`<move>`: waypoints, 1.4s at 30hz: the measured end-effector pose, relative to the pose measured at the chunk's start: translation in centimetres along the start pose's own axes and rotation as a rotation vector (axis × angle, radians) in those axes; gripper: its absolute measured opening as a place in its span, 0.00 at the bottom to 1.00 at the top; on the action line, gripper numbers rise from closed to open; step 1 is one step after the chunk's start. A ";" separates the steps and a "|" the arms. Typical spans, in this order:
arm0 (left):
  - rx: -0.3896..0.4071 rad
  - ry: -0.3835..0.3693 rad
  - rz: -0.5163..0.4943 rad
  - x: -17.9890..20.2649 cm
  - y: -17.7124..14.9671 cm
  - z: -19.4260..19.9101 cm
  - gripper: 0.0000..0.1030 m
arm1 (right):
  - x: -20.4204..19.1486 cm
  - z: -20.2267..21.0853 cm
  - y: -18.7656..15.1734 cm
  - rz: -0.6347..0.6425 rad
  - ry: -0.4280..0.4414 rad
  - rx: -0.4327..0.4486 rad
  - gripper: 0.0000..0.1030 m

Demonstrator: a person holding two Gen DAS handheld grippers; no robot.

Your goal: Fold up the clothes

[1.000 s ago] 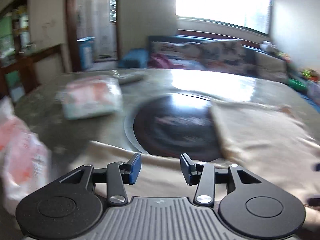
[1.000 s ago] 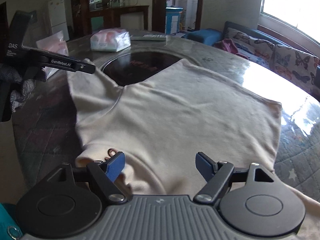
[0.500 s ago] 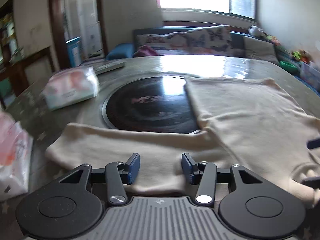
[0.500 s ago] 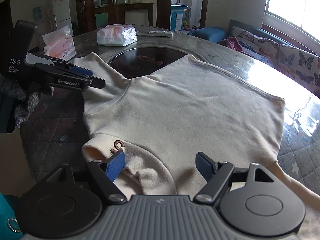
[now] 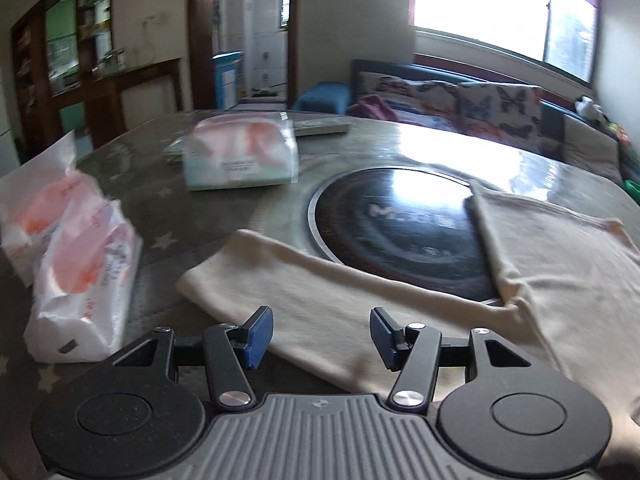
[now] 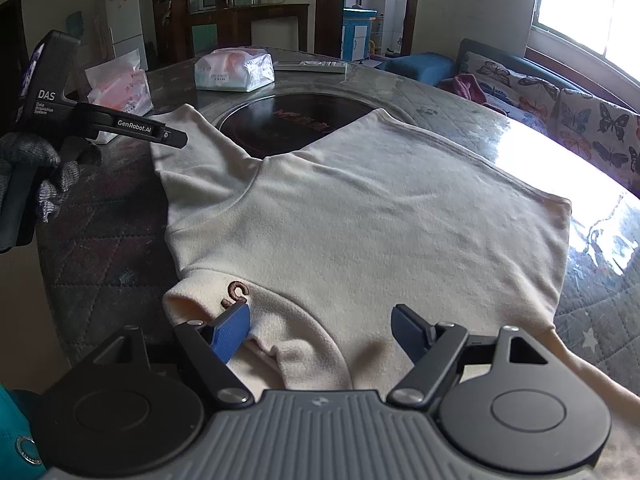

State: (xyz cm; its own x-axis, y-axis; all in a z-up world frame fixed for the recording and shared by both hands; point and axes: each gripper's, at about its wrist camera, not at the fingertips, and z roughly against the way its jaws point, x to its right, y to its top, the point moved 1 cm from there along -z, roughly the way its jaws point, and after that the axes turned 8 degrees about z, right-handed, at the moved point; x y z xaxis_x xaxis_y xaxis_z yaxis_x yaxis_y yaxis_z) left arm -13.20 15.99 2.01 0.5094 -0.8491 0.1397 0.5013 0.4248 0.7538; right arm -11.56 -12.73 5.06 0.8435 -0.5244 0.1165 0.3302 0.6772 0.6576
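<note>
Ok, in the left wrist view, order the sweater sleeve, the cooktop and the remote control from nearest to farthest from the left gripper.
1. Sweater sleeve, right under the left gripper, whose jaws are opening.
2. Cooktop, mid-table, beyond the sleeve.
3. Remote control, far edge.

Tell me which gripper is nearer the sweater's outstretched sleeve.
Left. The left gripper hovers right over the sleeve, fingers opening with nothing between them. The right gripper sits open over the collar, well away from that sleeve.

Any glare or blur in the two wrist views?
Left wrist: window blown out, glare on the table, tissue packs smeared by motion blur. Right wrist: sharp, sweater evenly lit, window glare on the table's right edge; fisheye bending in both.
</note>
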 end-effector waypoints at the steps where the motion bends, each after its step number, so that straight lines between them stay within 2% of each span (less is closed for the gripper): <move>1: -0.001 0.011 0.017 -0.4 0.1 -0.1 0.55 | 0.0 0.1 0.0 0.001 -0.001 0.002 0.77; 14: 0.025 0.121 0.186 -4.0 1.1 -1.0 0.53 | 0.4 1.3 0.9 -0.017 -0.006 0.051 0.77; 20: 0.030 0.145 0.215 -4.6 1.7 -1.4 0.36 | 0.6 1.3 0.8 -0.033 -0.009 0.058 0.77; 22: 0.036 0.157 0.217 -4.5 1.7 -1.5 0.25 | 0.6 1.2 0.7 -0.037 -0.009 0.058 0.77; 26: 0.047 0.162 0.235 -4.7 1.6 -1.6 0.11 | 0.8 1.2 0.6 -0.049 -0.010 0.063 0.76; 30: 0.063 0.130 0.243 -4.6 1.9 -1.2 0.07 | 1.2 1.4 0.5 -0.070 -0.014 0.073 0.71; 34: 0.094 0.078 0.238 -3.9 2.5 -0.3 0.05 | 1.7 1.6 0.4 -0.095 -0.020 0.083 0.71; 42: 0.129 -0.132 0.178 0.1 3.5 2.5 0.04 | 2.7 1.7 0.1 -0.164 -0.016 0.098 0.70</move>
State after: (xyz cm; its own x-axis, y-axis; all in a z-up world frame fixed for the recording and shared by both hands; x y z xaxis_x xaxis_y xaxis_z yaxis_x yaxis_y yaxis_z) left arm -13.17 16.61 6.23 0.4815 -0.8020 0.3535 0.3148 0.5347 0.7842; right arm -9.94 -14.98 6.77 0.7744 -0.6325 0.0128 0.4197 0.5288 0.7377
